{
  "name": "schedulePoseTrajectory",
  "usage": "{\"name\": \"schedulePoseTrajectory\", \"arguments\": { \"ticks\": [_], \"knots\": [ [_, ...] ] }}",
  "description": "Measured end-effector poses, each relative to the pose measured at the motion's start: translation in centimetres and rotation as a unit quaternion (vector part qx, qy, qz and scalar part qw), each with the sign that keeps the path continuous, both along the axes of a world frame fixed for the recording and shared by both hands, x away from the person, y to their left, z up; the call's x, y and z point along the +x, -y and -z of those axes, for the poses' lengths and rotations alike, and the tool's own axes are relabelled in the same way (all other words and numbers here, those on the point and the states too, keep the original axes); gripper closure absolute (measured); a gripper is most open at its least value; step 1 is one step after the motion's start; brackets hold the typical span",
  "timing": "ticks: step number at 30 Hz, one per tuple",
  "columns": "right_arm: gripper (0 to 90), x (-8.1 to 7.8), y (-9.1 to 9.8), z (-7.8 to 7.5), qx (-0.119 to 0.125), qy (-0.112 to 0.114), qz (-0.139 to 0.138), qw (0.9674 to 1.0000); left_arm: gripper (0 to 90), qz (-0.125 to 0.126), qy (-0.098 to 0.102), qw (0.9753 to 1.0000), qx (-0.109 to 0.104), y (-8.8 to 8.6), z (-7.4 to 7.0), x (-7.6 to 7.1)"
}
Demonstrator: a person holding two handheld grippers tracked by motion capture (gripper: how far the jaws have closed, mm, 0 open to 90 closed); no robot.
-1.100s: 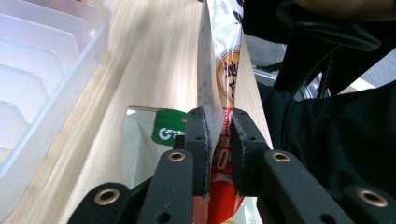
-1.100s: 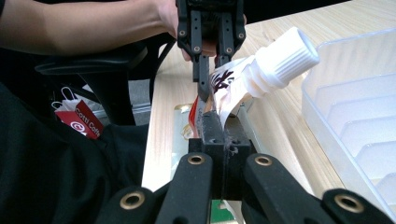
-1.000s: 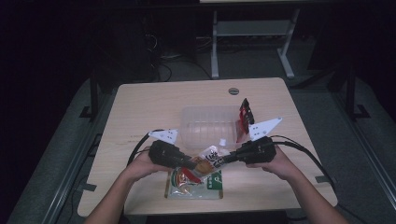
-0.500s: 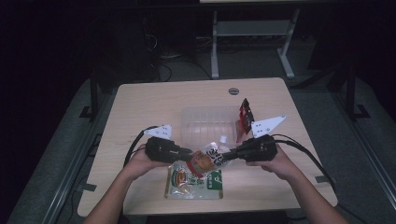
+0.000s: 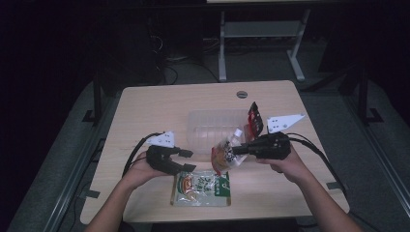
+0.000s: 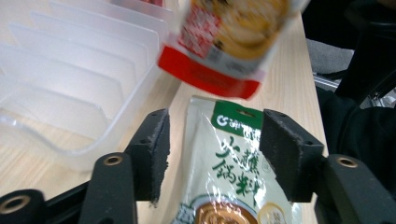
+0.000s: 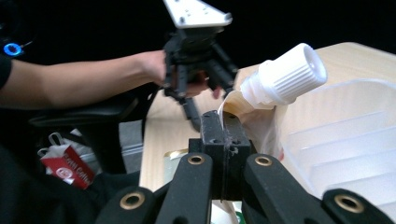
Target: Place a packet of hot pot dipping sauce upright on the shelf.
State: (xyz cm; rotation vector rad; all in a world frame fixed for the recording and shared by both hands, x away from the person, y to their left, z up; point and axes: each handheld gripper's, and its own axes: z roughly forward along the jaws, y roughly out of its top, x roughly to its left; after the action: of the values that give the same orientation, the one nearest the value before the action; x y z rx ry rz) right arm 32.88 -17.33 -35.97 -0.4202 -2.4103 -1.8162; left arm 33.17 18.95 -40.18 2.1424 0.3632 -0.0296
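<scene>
High view: right gripper [image 5: 238,151] clamps a white-capped orange spouted pouch [image 5: 226,153] (handover done); left gripper [image 5: 187,160], jaws just opened and empty, likely next takes the green flat packet [image 5: 202,186] below them.

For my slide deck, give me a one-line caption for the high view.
Right gripper holds a spouted pouch above the table; open left gripper has just released it.

glossy plastic pouch [image 5: 226,155], matt wood-look table [image 5: 159,106], seemingly frosted plastic rack [image 5: 212,126].
</scene>
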Motion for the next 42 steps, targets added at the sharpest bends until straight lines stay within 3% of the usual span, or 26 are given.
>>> {"name": "schedulePoseTrajectory", "arguments": {
  "ticks": [6, 13, 25, 34, 42],
  "knots": [
    [90.0, 0.8, 0.6, -0.6, 0.010, 0.001, 0.035, 0.9993, 35.1, -0.021, -0.001, 0.9997, 0.009, -1.1, 0.4, -0.4],
    [90.0, 2.3, 1.4, -1.7, 0.025, 0.002, 0.067, 0.9974, 33.1, -0.049, 0.007, 0.9988, -0.003, -1.9, 0.1, -0.5],
    [90.0, 4.8, 1.2, -3.7, 0.014, 0.009, 0.099, 0.9949, 32.5, -0.058, 0.009, 0.9983, -0.005, -2.2, 0.5, -0.3],
    [90.0, 6.8, 0.7, -3.1, -0.003, 0.002, 0.118, 0.9930, 32.5, -0.060, 0.005, 0.9982, -0.004, -2.4, 0.7, -0.3],
    [90.0, 7.5, 0.5, -2.4, -0.022, -0.003, 0.128, 0.9915, 32.6, -0.057, 0.009, 0.9983, -0.003, -2.3, 0.8, -0.2]
  ]
}}
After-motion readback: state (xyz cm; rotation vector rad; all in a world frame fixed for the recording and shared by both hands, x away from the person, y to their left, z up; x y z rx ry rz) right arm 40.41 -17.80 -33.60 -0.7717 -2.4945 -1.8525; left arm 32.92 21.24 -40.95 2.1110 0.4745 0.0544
